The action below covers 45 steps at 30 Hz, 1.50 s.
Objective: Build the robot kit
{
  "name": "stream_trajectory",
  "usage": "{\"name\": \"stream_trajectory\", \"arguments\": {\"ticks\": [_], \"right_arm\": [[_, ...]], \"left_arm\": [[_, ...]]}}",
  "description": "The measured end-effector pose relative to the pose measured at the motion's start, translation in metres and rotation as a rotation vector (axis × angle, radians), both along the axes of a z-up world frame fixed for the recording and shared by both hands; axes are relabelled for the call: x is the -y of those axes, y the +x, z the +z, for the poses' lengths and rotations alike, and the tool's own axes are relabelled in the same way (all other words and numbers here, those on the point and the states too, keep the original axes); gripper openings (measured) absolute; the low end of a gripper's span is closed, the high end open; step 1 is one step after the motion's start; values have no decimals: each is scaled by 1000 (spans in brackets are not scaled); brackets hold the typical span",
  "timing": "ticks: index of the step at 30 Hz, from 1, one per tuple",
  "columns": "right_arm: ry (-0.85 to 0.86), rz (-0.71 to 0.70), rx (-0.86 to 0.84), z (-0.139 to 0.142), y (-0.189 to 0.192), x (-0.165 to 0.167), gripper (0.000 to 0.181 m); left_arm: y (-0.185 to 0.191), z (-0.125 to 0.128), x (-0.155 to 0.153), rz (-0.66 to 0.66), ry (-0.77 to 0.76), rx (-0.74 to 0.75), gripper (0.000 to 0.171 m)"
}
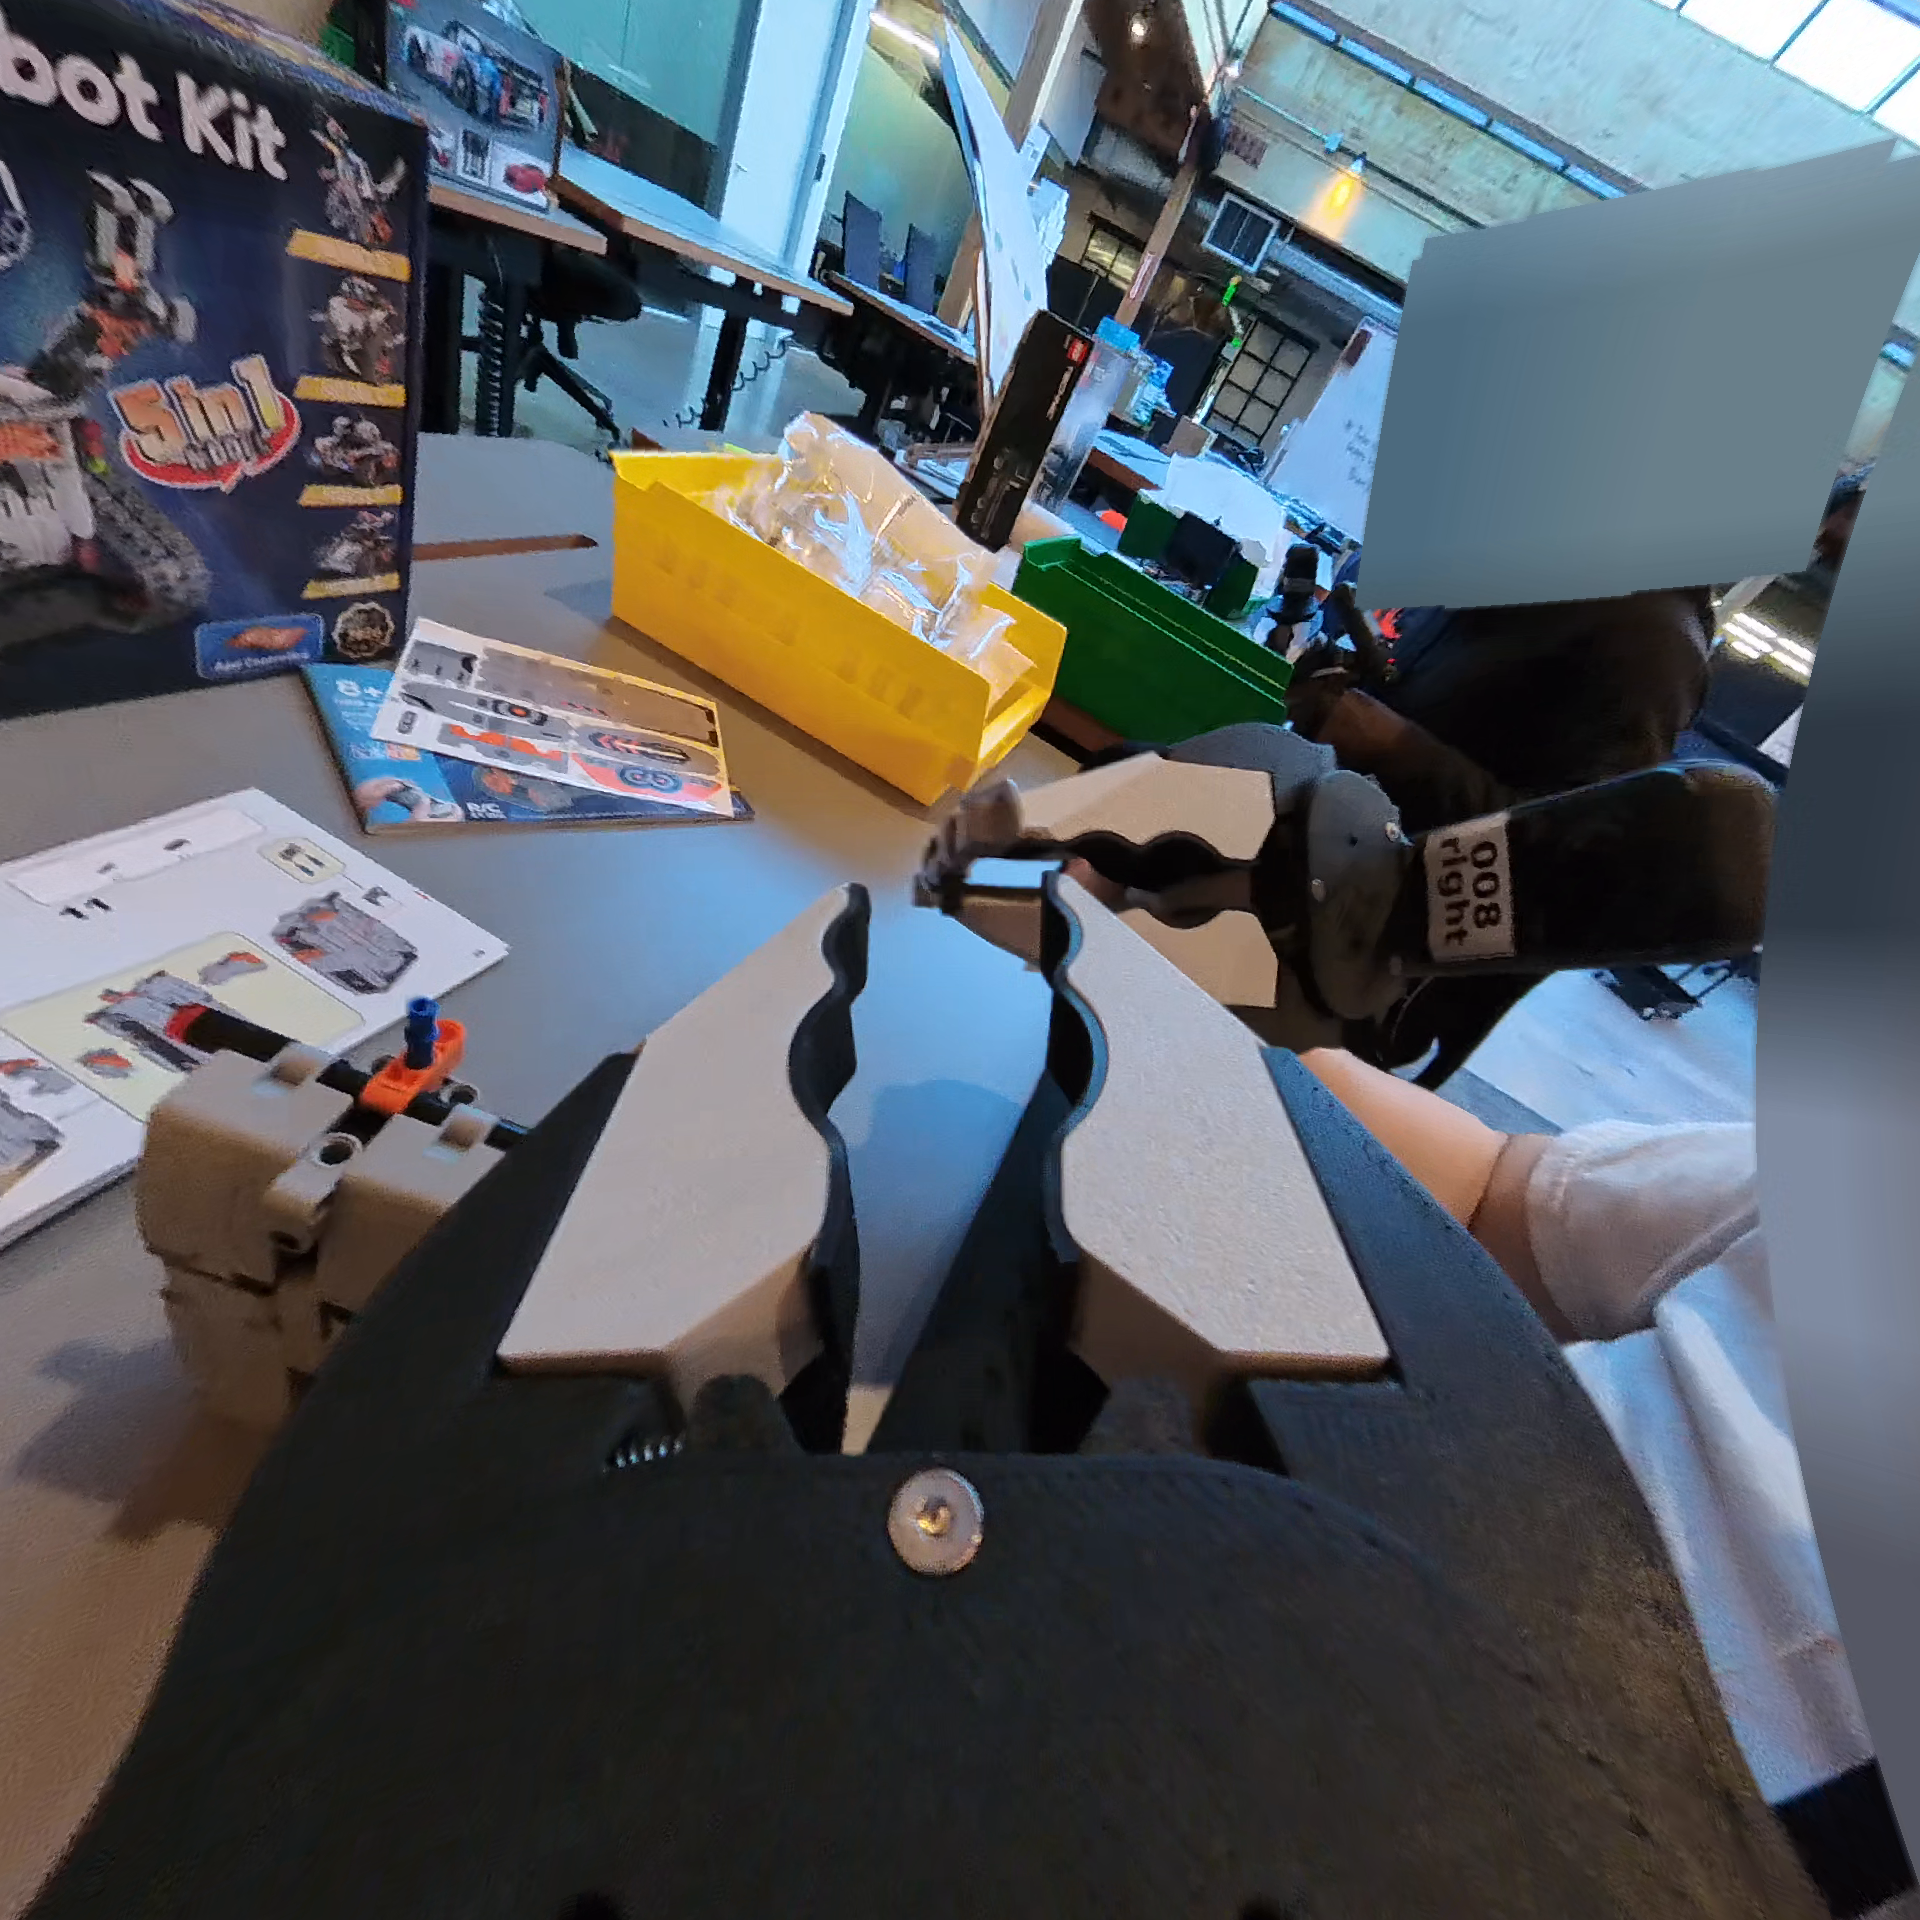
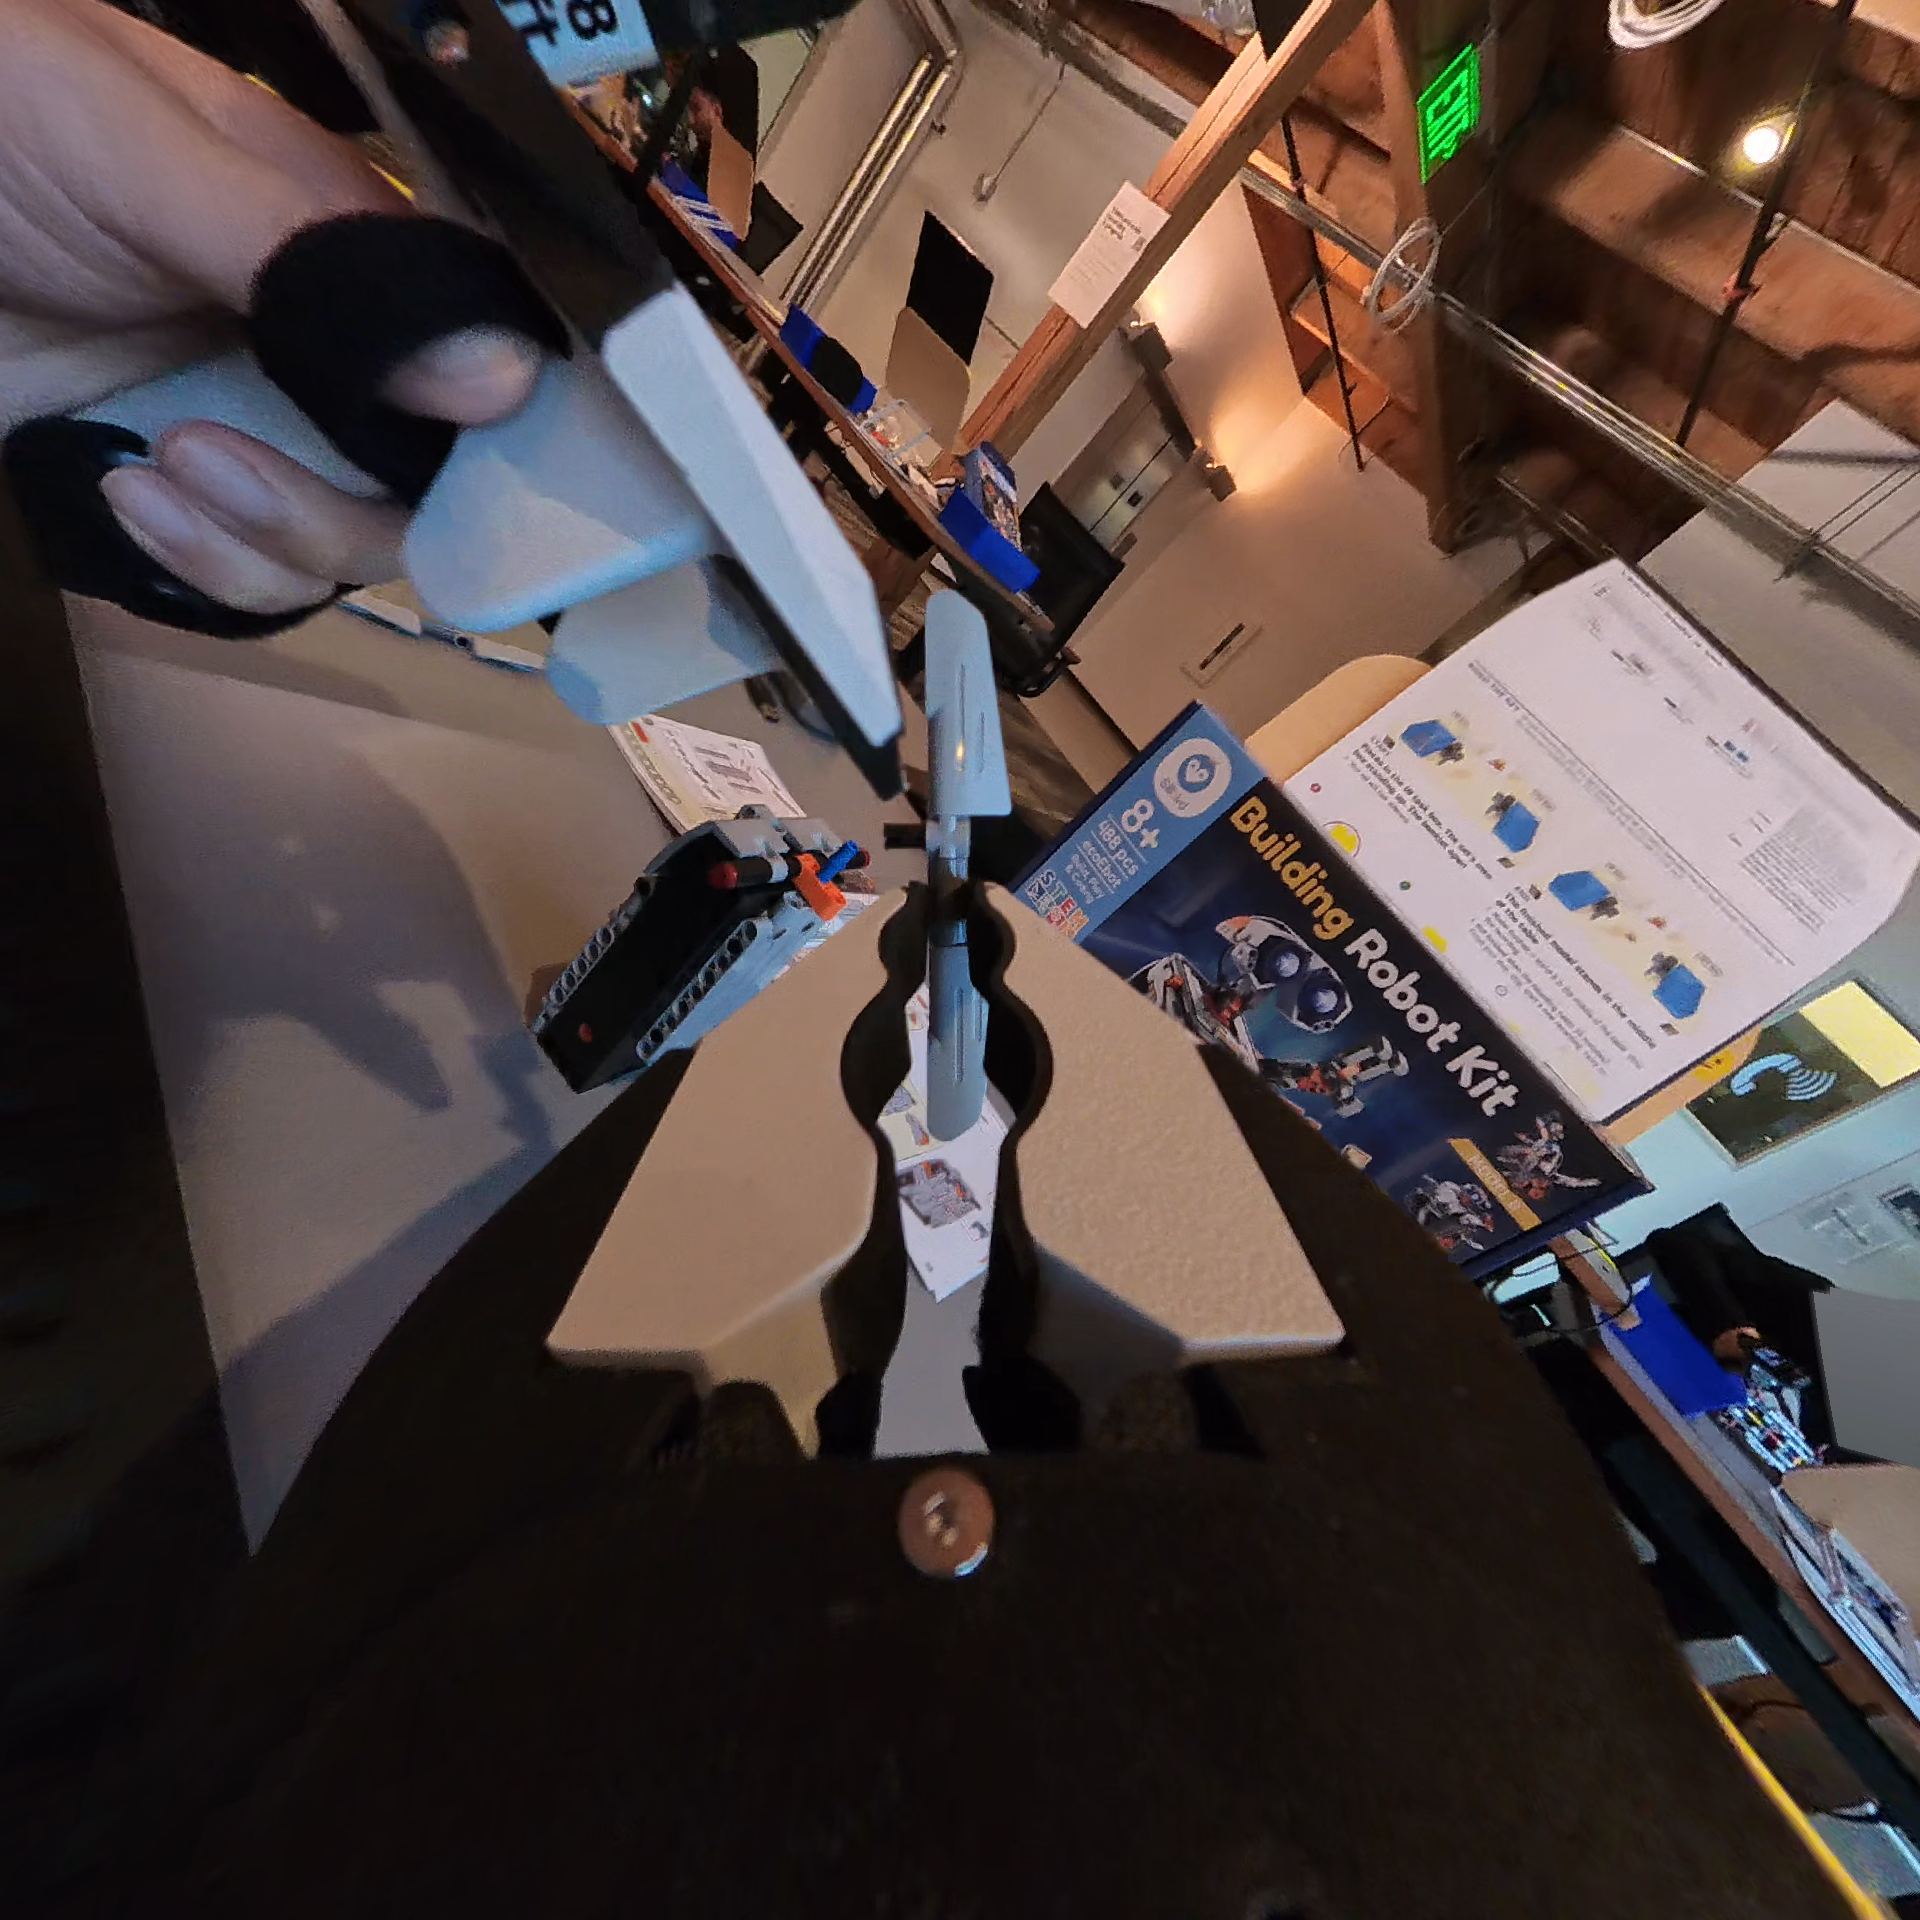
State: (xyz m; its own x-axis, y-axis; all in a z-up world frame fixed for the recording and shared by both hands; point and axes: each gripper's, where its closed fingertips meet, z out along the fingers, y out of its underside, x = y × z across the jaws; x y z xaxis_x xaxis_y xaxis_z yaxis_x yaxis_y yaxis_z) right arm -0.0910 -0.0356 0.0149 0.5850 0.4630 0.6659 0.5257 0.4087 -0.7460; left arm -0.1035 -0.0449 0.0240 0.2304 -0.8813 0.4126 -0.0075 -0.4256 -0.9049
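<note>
the left gripper [image 1: 956, 914] hangs over the grey desk [image 1: 644, 914] with its jaws spread and nothing between them; bare desk shows through the gap. the right gripper [image 1: 951, 862] sits just past its tips at about 1 o'clock, nearly touching. in the right wrist view the right gripper [image 2: 948, 904] has its jaws pressed on a slim grey part [image 2: 961, 727], pinched near its middle; one end sticks out beyond the tips toward 12 o'clock, the other runs back between the jaws. in the left wrist view that part [image 1: 982, 816] is only a small grey piece at the tips. the left gripper's finger [image 2: 748, 499] reaches in from 10 o'clock, its tip close beside the part; whether they touch is unclear.

a grey block model [image 1: 301, 1164] with an orange and blue piece on top stands on the desk at 8 o'clock of the left gripper. an open booklet [image 1: 208, 935] lies beyond it, a kit box [image 1: 197, 364] stands at 10 o'clock, and a yellow bin [image 1: 810, 634] of clear bags sits at 12 o'clock, a green bin [image 1: 1143, 644] beside it.
</note>
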Motion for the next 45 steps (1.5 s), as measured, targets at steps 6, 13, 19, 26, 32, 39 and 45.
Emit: {"name": "stream_trajectory", "arguments": {"ticks": [6,13,19,26,32,39,45], "right_arm": [[4,19,15,4,-1,6,5],[-37,19,27,1,2,4,6],[-211,135,-111,2,0,8,5],[-544,370,-317,8,-4,15,20],[-1146,612,-407,4,3,25,33],[-1227,614,-351,1,-11,12,30],[-1197,644,-416,4,-15,8,11]], "left_arm": [[5,11,-2,-46,81,1,5],[14,19,-4,-100,55,59,7],[12,17,-3,-200,53,-27,5],[14,23,-2,-356,16,-113,5],[13,22,-2,-462,50,-242,5],[18,20,-6,-486,76,-309,5],[18,17,-6,-495,71,-314,5]]}}
